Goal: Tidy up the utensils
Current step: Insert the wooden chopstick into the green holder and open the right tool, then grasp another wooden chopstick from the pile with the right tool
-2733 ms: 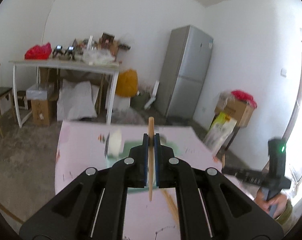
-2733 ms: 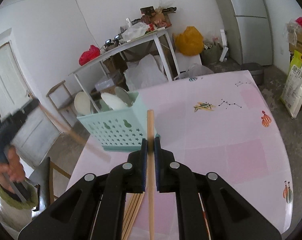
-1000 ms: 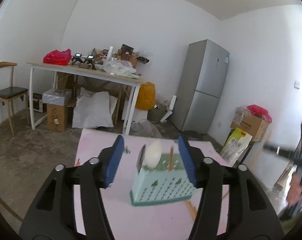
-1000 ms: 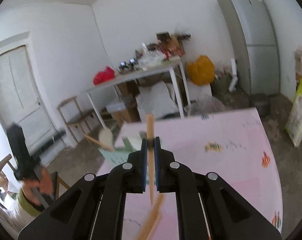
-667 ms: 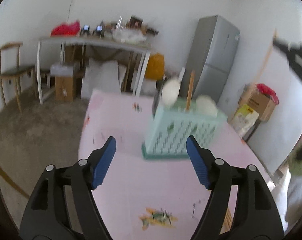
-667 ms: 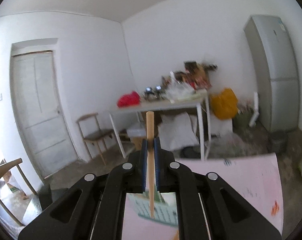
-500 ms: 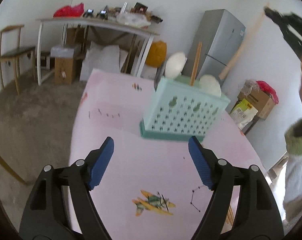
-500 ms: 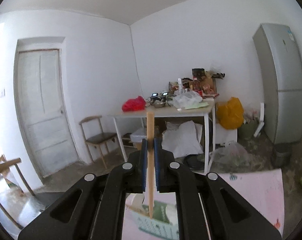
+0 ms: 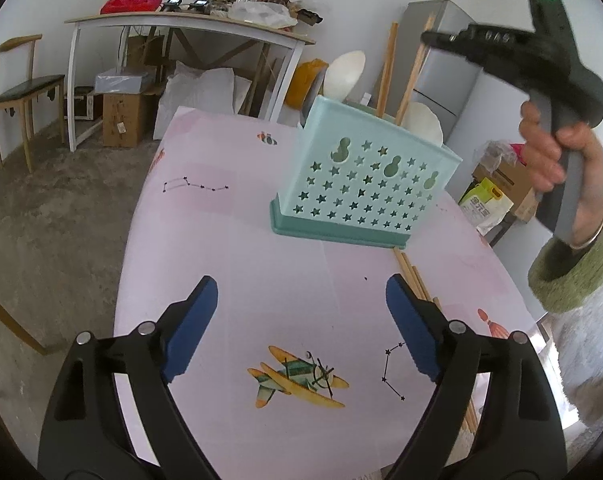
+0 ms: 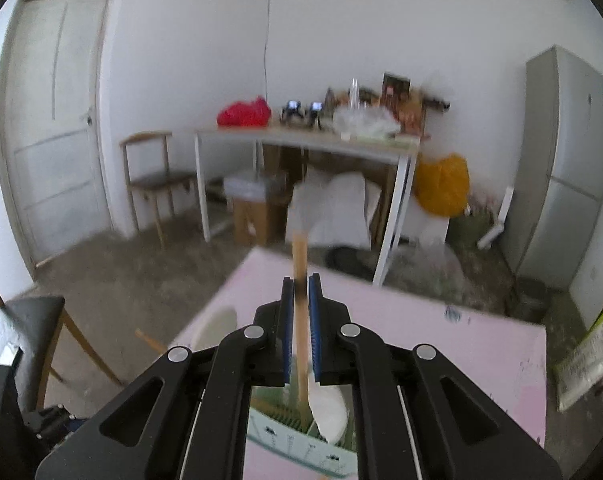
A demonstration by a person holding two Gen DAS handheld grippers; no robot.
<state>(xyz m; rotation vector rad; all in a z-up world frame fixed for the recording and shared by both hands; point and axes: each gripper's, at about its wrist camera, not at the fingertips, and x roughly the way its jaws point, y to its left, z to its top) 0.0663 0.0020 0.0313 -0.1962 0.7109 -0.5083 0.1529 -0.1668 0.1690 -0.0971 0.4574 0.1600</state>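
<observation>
The right claw point(image 10: 300, 320) grips a chopstick point(image 10: 300, 280) above the green basket point(image 9: 365, 184), upper middle; next, drop it in. The left claw point(image 9: 301, 332) hangs wide apart over the counter point(image 9: 205, 240)

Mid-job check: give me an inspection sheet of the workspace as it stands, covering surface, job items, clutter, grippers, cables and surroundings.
Surface: pink printed tablecloth, airplane and constellation prints.
Job's things: teal holder upright, holding white spoons and one chopstick; loose chopsticks lie on the cloth at its right.
Clutter: nothing seen on the cloth.
Grippers: left gripper open, empty, above the cloth; right gripper shut on a chopstick whose lower end is at the holder's top.
Cables: one thin wire down the wall corner.
Surroundings: cluttered side table, chair, fridge, door, boxes.
</observation>
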